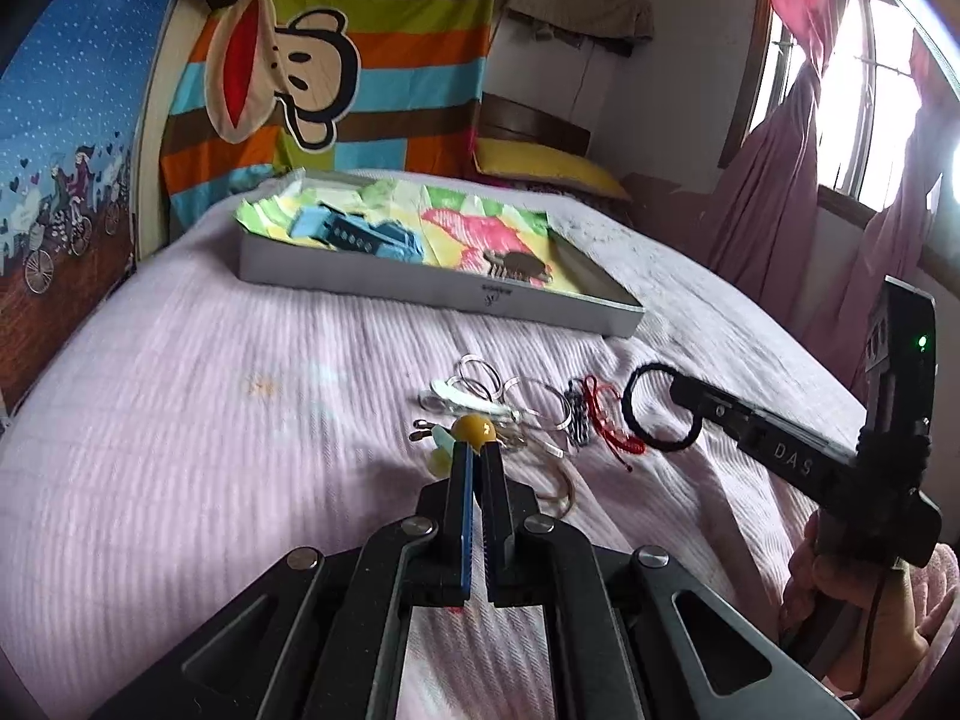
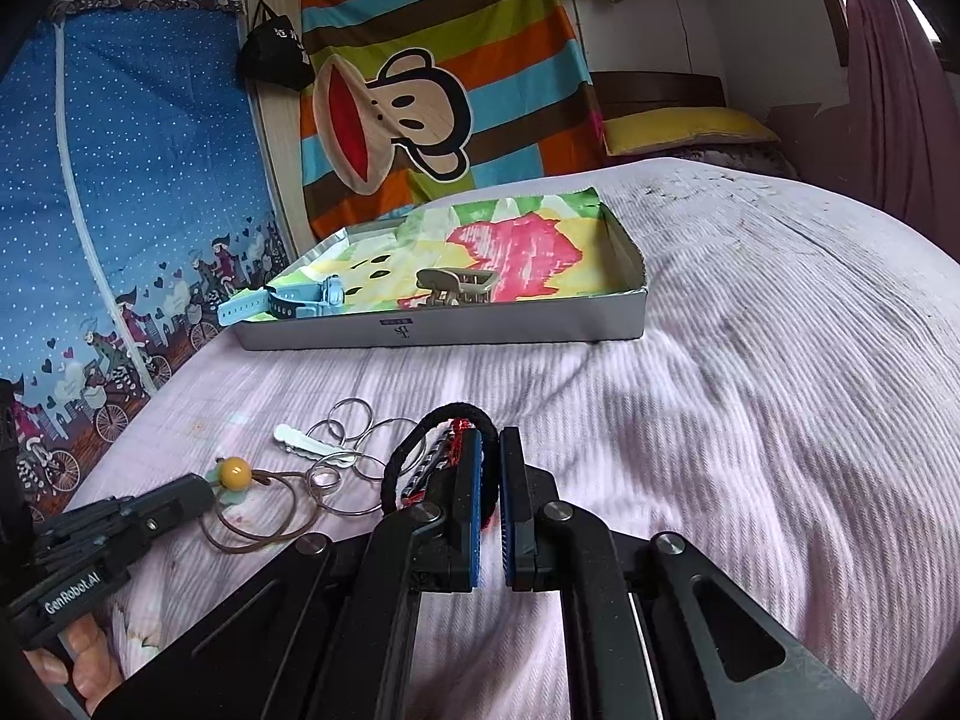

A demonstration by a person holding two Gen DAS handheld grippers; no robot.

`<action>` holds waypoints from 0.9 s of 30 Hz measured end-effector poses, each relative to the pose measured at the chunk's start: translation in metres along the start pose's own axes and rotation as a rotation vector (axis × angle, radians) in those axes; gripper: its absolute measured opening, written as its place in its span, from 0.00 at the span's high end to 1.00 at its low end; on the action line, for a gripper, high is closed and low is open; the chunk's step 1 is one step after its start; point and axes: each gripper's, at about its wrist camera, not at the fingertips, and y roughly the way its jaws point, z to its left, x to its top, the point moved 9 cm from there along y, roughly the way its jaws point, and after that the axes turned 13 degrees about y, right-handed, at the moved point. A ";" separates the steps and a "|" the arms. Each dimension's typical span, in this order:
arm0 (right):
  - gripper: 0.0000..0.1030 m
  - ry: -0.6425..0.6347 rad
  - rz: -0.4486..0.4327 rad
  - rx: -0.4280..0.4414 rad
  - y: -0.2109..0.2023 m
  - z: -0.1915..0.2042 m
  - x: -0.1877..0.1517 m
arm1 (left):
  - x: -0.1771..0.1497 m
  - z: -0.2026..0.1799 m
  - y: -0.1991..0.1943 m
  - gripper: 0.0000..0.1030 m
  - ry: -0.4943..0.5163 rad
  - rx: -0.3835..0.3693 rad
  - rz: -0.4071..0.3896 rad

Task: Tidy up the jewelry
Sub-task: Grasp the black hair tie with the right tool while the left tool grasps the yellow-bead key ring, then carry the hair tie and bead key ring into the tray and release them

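Observation:
On the pink bedspread lies a small pile of jewelry: silver rings (image 1: 480,372) (image 2: 354,420), a white hair clip (image 1: 462,399) (image 2: 306,444), a red string (image 1: 606,420) and a black-and-white braided band (image 1: 577,420) (image 2: 429,456). My left gripper (image 1: 477,450) (image 2: 201,489) is shut at the yellow bead (image 1: 474,429) (image 2: 234,474) of a brown cord (image 1: 561,492) (image 2: 264,516). My right gripper (image 2: 493,438) (image 1: 678,387) is shut on a black hair tie (image 1: 660,414) (image 2: 444,417), lifted just right of the pile.
A shallow grey tray (image 1: 420,288) (image 2: 480,330) lined with colourful paper sits farther back on the bed. It holds a blue watch (image 1: 354,234) (image 2: 288,300) and a brown hair claw (image 1: 516,267) (image 2: 456,288). A yellow pillow (image 1: 540,165) and a striped wall cloth lie beyond.

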 end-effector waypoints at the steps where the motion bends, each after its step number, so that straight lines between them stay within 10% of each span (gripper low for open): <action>1: 0.95 -0.001 0.000 0.001 0.000 0.000 0.000 | 0.002 0.003 -0.002 0.97 -0.008 0.006 -0.011; 27: 0.95 0.050 -0.140 0.072 0.015 0.015 0.062 | 0.094 0.019 0.000 0.97 -0.036 0.027 -0.192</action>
